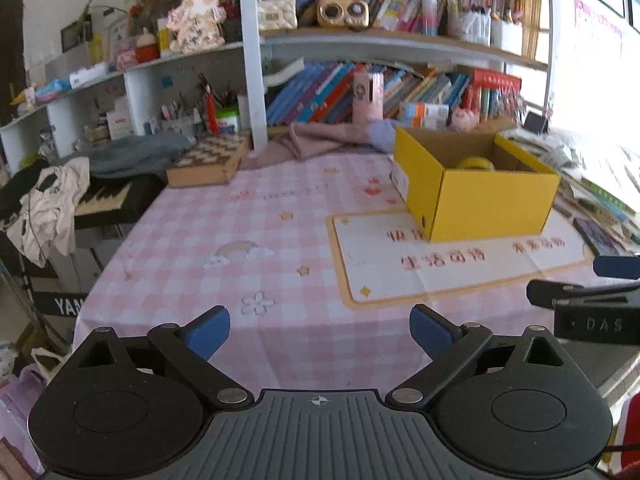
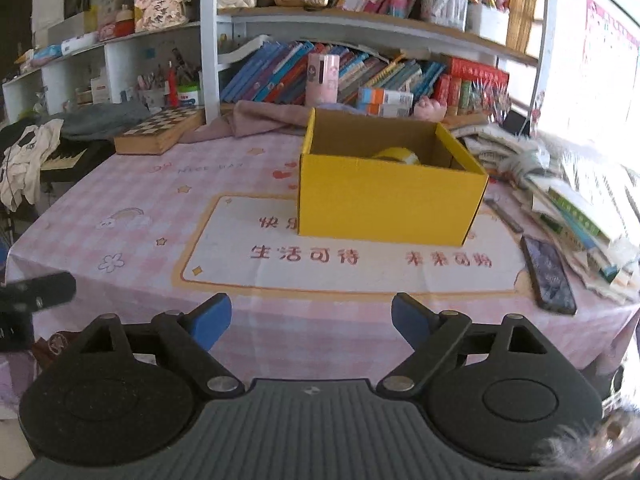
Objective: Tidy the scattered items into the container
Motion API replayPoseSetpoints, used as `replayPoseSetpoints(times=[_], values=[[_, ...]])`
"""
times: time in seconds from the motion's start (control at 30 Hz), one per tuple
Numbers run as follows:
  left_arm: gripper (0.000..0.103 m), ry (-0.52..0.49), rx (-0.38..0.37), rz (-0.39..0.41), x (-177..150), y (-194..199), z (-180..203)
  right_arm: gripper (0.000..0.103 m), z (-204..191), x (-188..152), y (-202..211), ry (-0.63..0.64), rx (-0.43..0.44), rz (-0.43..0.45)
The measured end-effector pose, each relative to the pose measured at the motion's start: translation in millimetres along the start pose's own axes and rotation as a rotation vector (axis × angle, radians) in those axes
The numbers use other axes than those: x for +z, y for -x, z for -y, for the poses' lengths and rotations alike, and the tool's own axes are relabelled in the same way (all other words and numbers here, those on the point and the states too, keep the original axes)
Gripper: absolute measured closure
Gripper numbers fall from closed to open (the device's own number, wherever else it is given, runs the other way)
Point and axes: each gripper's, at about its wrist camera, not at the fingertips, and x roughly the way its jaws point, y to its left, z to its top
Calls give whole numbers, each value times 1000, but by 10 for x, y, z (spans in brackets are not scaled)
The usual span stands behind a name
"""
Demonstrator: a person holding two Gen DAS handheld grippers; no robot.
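Near the close of the tidying, by the look of it: yellow box [image 2: 390, 196] toward the far right part of the table [image 2: 132, 184], its near wall on the printed panel of the pink check cloth, a yellow roll [image 2: 396, 155] already lying inside against the far wall. No loose item visible on the cloth between box and near edge. Left gripper [image 1: 320, 336] spread wide, nothing between the blue pads. Right gripper [image 2: 311, 322] likewise apart and empty, both poised over the near edge, well short of the box. Dark phone [image 2: 549, 276] flat near the right edge, beside a slumped heap of books [image 2: 580, 208]; whether meant for the box, unclear. Next move, probably: scan for leftovers, else withdraw.
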Motion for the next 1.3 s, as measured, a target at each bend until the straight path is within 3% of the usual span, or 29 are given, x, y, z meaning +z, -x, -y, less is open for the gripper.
replayPoseSetpoints(times=[1.3], values=[[5,20,-10,-61,-22,-147,-199,5,-136,73,-120,4,14,-44]])
